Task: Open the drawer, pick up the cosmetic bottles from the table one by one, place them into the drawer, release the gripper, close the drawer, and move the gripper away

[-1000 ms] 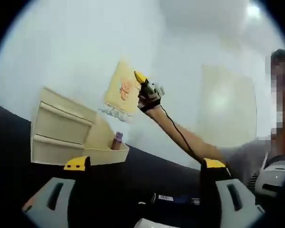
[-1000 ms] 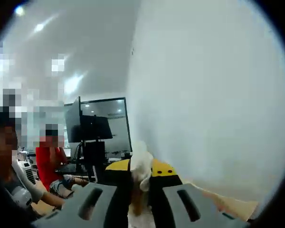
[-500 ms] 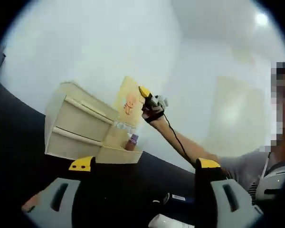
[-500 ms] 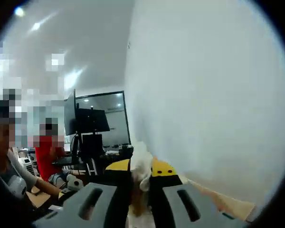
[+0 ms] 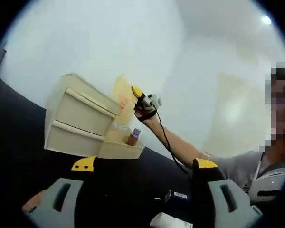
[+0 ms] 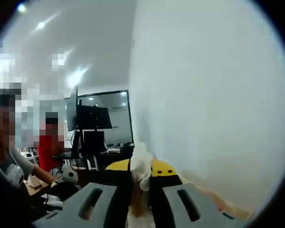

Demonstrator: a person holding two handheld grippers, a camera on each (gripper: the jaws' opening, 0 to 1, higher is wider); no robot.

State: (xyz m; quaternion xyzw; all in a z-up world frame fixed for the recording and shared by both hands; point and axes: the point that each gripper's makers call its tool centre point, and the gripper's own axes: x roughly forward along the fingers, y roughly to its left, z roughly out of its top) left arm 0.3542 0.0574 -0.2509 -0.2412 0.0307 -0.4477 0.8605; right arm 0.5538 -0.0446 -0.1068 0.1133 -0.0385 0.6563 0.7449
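Observation:
A cream drawer cabinet point(image 5: 78, 124) stands on the dark table point(image 5: 19, 142) with its lowest drawer point(image 5: 119, 150) pulled out. Inside the drawer stand a purple-capped bottle point(image 5: 134, 137) and a clear one point(image 5: 118, 127). Near the bottom of the left gripper view lie a dark labelled bottle point(image 5: 176, 195) and a white bottle point(image 5: 168, 221). My left gripper point(image 5: 144, 164) hovers above the table, open and with nothing in it. My right gripper point(image 5: 138, 95), in a gloved hand, is raised above the drawer. It is shut on a yellow printed cloth point(image 5: 122, 97); the cloth's pale fringe point(image 6: 141, 173) shows between the jaws of the right gripper point(image 6: 141, 190).
A white wall point(image 6: 213, 95) runs close along the right gripper's side. Beyond it are a monitor on a stand point(image 6: 91, 124) and a seated person in red point(image 6: 50, 152). The person holding the grippers sits at the right point(image 5: 256, 166).
The left view has swung, so the cabinet sits higher and larger. The raised right gripper with the cloth now hangs closer to the cabinet's top corner. Right view hardly differs.

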